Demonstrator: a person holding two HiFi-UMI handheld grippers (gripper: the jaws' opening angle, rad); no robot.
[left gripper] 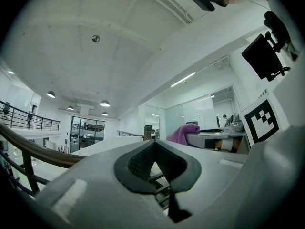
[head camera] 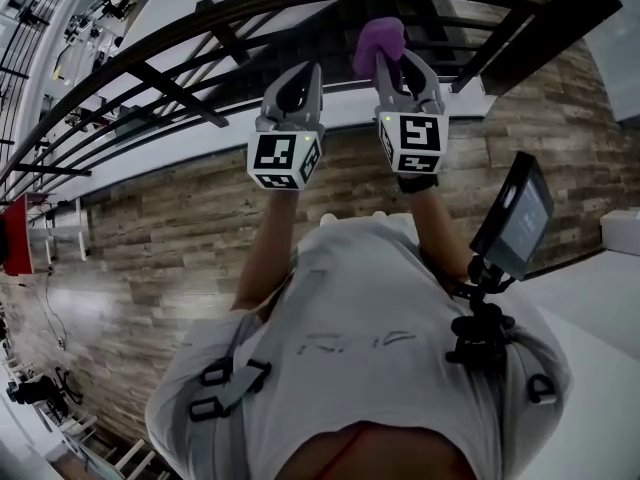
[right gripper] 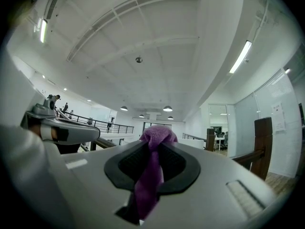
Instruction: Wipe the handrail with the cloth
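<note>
The dark handrail (head camera: pixel 250 6) is seen curving above both raised grippers; the left gripper (head camera: pixel 303 73) is held below it, its jaws pressed together with nothing between them; the right gripper (head camera: pixel 402 63) is clamped on the purple cloth (head camera: pixel 378 40), which is bunched beyond the jaws near the rail.

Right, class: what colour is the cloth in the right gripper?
Purple. The cloth shows best in the right gripper view, clamped in the right gripper.
</note>
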